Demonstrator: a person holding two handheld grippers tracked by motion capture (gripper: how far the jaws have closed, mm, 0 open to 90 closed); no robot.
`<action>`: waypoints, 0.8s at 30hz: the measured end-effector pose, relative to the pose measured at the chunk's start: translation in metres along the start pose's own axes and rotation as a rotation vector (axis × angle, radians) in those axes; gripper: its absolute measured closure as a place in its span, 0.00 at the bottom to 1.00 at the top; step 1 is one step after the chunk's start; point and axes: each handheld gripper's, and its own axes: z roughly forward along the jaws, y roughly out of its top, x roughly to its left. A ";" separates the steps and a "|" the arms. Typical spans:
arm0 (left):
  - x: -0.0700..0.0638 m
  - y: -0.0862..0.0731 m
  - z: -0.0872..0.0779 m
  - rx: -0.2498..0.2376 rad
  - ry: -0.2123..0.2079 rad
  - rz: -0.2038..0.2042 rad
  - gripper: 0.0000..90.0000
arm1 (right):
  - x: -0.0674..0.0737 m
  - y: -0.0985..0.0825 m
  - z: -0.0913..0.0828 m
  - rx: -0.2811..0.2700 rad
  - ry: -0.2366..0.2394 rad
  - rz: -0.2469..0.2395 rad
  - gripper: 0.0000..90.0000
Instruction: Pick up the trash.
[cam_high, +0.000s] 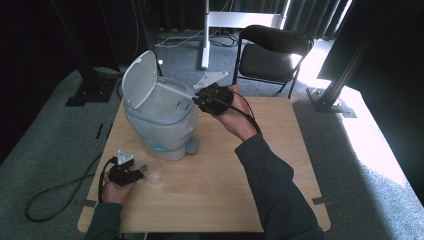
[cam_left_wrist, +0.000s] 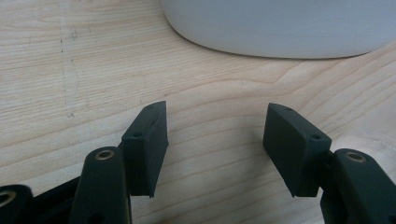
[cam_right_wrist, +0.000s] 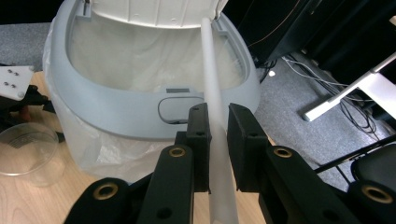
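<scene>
High view, bin: one grey waste bin (cam_high: 162, 117) stands on the wooden table (cam_high: 225, 190), its one lid (cam_high: 138, 80) tipped up and back, a pale liner bag inside.
High view, right gripper: the right gripper (cam_high: 196, 98) is held above the table just beside the bin's rim, with one long white stick (cam_high: 175, 90) reaching from it over the open bin.
High view, left gripper: the left gripper (cam_high: 142, 174) rests low at the table's near left corner; one clear plastic cup (cam_high: 154, 175) lies just beside its tips (touching or not, I cannot tell).
High view, floor: one black chair (cam_high: 272, 55) stands behind the table.
Left gripper view, jaws: two black jaws stand wide apart, and between them I see bare wood of the table (cam_left_wrist: 93, 70); the white base of the bin (cam_left_wrist: 280, 28) is at the top.
Right gripper view, jaws: two jaws stand narrow and press on the one white stick (cam_right_wrist: 212, 93), which runs up between them to the far rim of the bin (cam_right_wrist: 140, 109).
Right gripper view, other things: one clear cup (cam_right_wrist: 28, 151) sits on the table at the left, near the bin's bag.
</scene>
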 end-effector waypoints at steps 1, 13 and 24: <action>0.000 0.000 0.000 0.000 0.000 0.000 0.45 | 0.000 0.000 0.000 -0.004 0.001 0.002 0.88; 0.000 0.000 0.000 0.000 0.001 0.001 0.45 | -0.004 0.013 0.002 -0.042 -0.012 0.022 0.85; 0.000 0.000 0.000 0.001 0.000 0.003 0.45 | -0.005 0.016 -0.002 -0.080 -0.036 0.045 0.79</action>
